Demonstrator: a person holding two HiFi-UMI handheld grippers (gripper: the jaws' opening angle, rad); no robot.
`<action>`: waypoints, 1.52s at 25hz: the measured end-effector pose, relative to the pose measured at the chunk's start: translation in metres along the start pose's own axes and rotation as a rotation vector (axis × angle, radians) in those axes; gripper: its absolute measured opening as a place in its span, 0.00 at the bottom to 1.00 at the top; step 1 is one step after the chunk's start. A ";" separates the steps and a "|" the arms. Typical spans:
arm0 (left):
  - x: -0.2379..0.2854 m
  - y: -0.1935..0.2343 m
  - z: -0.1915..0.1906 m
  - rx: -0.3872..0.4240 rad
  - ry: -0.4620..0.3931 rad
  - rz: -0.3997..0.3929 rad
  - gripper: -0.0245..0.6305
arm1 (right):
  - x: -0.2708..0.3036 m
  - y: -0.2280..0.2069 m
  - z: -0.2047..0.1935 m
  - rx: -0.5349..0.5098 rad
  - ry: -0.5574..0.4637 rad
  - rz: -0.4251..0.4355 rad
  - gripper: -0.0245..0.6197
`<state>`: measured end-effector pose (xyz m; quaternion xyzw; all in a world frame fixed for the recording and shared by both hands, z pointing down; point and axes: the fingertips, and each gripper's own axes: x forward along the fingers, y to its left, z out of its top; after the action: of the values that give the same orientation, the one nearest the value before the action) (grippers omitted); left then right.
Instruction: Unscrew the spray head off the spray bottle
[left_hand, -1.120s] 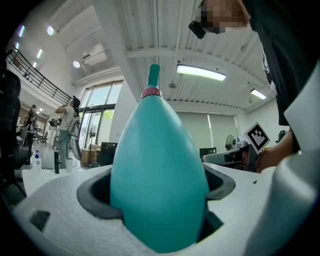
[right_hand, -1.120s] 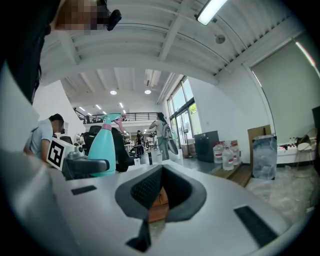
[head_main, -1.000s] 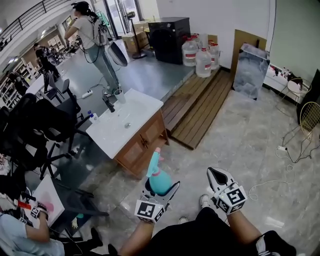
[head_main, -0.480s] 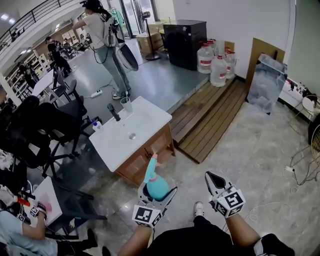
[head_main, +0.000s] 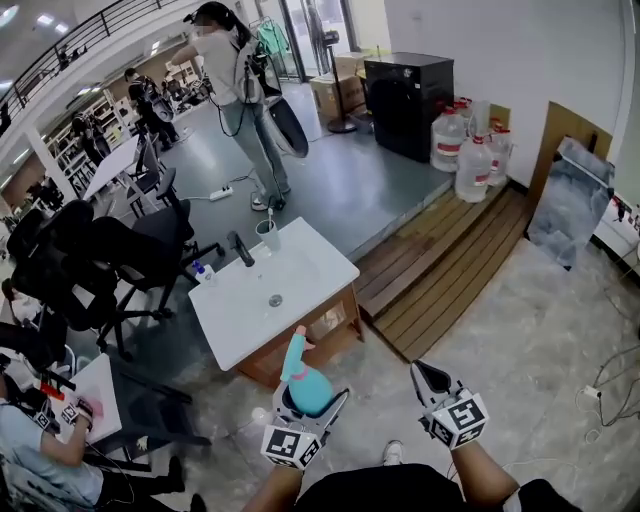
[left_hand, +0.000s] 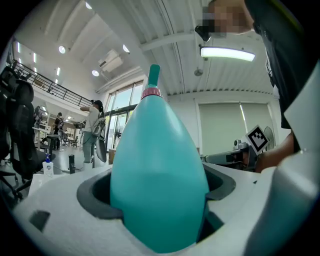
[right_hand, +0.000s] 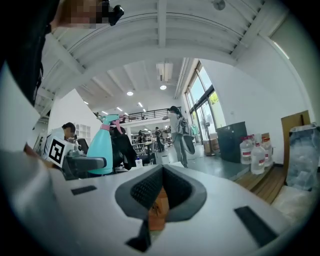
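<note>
Left gripper view shows the left gripper (head_main: 312, 398) clamped around the spray bottle (left_hand: 157, 165) body, leaving its spray head (left_hand: 153, 80) free, presumably for the closed, empty right gripper (head_main: 428, 375) to twist.

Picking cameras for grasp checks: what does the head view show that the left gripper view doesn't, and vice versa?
Head view only: the water jugs, the wooden platform and the black cabinet.

Left gripper view only: the ceiling light and, up close, the left tongs pressing on both sides of the teal spray bottle.

Both: the bottle held in the left tongs, the right tongs alongside, and a standing person in the background.
</note>
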<state>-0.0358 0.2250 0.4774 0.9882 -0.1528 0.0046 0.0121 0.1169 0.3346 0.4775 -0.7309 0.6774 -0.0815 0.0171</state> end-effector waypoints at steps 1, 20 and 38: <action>0.005 0.003 -0.001 -0.001 0.004 0.019 0.75 | 0.006 -0.007 0.001 -0.001 0.002 0.016 0.05; 0.042 0.101 -0.009 0.028 -0.016 0.249 0.75 | 0.149 -0.029 -0.006 0.003 0.040 0.236 0.05; 0.077 0.312 0.005 0.032 -0.019 0.249 0.75 | 0.379 0.059 0.033 -0.061 0.033 0.351 0.05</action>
<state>-0.0569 -0.0957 0.4809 0.9617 -0.2741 -0.0007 -0.0060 0.0898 -0.0489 0.4735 -0.6002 0.7969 -0.0686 -0.0019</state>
